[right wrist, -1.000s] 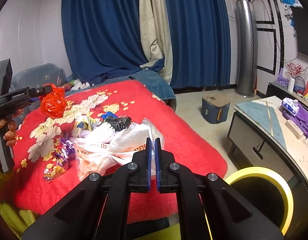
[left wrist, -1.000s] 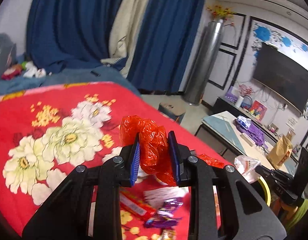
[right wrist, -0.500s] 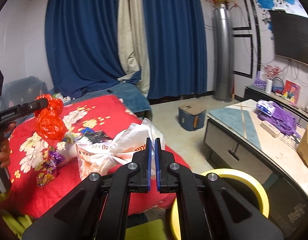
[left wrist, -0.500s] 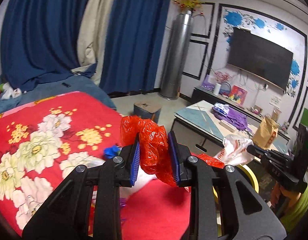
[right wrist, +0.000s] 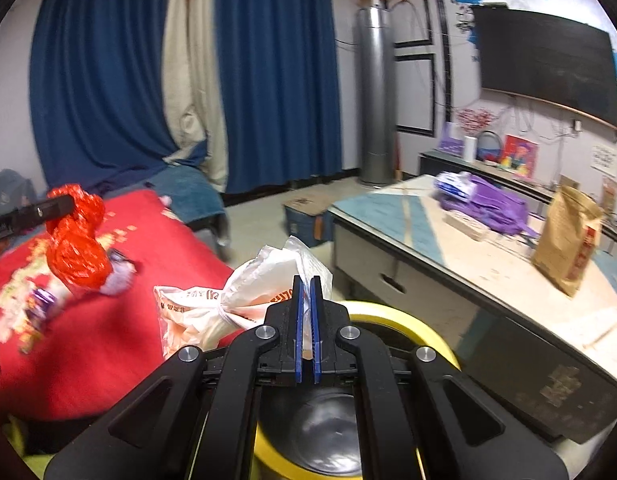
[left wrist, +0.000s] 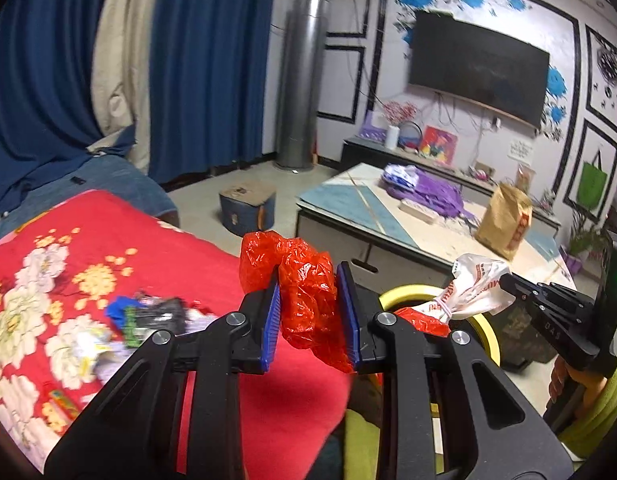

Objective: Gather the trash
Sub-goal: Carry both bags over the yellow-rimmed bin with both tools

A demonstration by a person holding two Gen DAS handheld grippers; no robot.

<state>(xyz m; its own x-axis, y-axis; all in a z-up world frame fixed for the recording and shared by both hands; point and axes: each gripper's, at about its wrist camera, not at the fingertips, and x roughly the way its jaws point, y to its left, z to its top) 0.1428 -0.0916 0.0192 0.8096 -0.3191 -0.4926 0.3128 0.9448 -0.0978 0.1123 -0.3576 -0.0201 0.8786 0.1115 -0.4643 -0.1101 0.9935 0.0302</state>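
Two bags of trash are in your grip, one per gripper. On the left, scattered wrappers (left wrist: 148, 316) lie on the red floral blanket (left wrist: 120, 240) near its right edge, a blue scrap and a dark packet among them. Your left gripper (left wrist: 311, 316) has its blue pads pressed against a crumpled red plastic bag (left wrist: 304, 296), which bulges above the fingertips and hangs below them over the blanket's edge. Further right, the yellow-rimmed bin (right wrist: 392, 320) stands on the floor between the blanket and the low table (right wrist: 448, 256). Your right gripper (right wrist: 305, 320) has its fingers nearly together, pinching the thin top of a white printed plastic bag (right wrist: 232, 304); the knotted bag trails to the left of the jaws, above the bin's near rim. On the table sit a purple bundle (right wrist: 488, 204) and a brown paper bag (right wrist: 568, 240).
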